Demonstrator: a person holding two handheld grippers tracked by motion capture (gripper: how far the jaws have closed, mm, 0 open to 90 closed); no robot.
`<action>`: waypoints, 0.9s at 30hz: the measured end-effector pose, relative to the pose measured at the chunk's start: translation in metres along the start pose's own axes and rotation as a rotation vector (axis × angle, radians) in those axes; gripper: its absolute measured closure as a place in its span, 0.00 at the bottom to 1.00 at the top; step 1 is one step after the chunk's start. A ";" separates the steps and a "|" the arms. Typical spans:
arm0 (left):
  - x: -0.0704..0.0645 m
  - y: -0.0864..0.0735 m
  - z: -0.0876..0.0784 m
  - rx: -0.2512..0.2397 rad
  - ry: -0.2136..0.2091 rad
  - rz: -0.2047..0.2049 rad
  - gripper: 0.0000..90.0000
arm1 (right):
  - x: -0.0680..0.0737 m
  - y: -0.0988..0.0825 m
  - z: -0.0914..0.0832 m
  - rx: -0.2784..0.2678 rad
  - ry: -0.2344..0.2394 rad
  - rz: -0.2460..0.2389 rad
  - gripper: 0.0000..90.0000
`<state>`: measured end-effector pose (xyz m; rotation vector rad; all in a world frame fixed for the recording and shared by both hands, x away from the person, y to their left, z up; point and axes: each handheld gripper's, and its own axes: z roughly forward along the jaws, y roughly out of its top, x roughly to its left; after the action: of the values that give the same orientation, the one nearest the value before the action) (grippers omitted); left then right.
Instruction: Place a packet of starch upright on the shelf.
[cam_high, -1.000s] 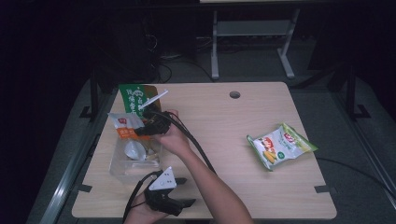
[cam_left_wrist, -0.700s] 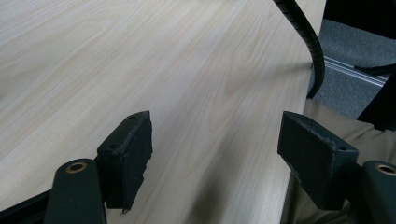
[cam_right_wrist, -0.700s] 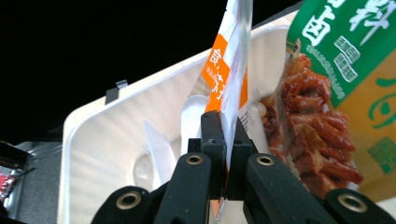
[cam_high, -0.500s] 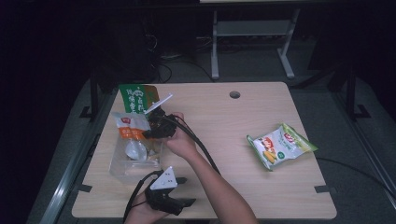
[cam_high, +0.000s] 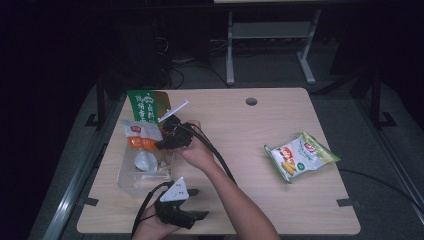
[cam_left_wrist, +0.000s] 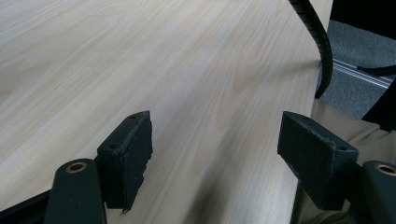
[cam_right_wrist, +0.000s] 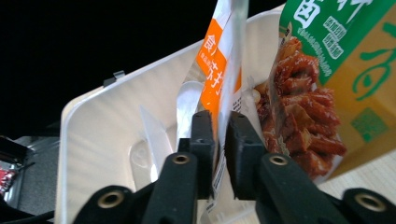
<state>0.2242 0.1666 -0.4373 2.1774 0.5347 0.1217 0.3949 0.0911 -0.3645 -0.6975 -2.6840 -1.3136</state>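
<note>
The orange and white packet (cam_right_wrist: 219, 60) is seen between the jaws of the right gripper (cam_right_wrist: 219, 140), which stand narrow and have just been opening a little; whether the pads press on it cannot be told. The packet stands at the edge of the clear plastic box (cam_high: 131, 176), beside the green bag (cam_high: 145, 104). The left gripper (cam_left_wrist: 215, 149) is held wide over the bare table (cam_left_wrist: 140, 56), with nothing in it.

Counted on one wooden table (cam_high: 280, 200): two grippers, left (cam_high: 192, 216) and right (cam_high: 161, 146); one clear plastic tray (cam_high: 125, 181); three snack packets, orange-white (cam_high: 140, 136), green (cam_high: 145, 105), and yellow-green (cam_high: 300, 156).
</note>
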 end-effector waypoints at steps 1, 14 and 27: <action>0.000 0.000 0.000 0.000 0.001 0.000 0.29 | -0.001 -0.001 -0.006 -0.006 0.004 0.007 0.86; 0.003 0.000 0.001 0.010 0.005 0.005 0.29 | -0.001 -0.017 -0.044 -0.033 0.043 0.013 0.79; 0.003 0.000 0.002 0.017 0.012 0.018 0.29 | -0.008 -0.044 -0.081 -0.031 0.014 0.026 0.73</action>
<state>0.2274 0.1663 -0.4388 2.2000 0.5243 0.1402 0.3731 0.0032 -0.3474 -0.7209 -2.6395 -1.3516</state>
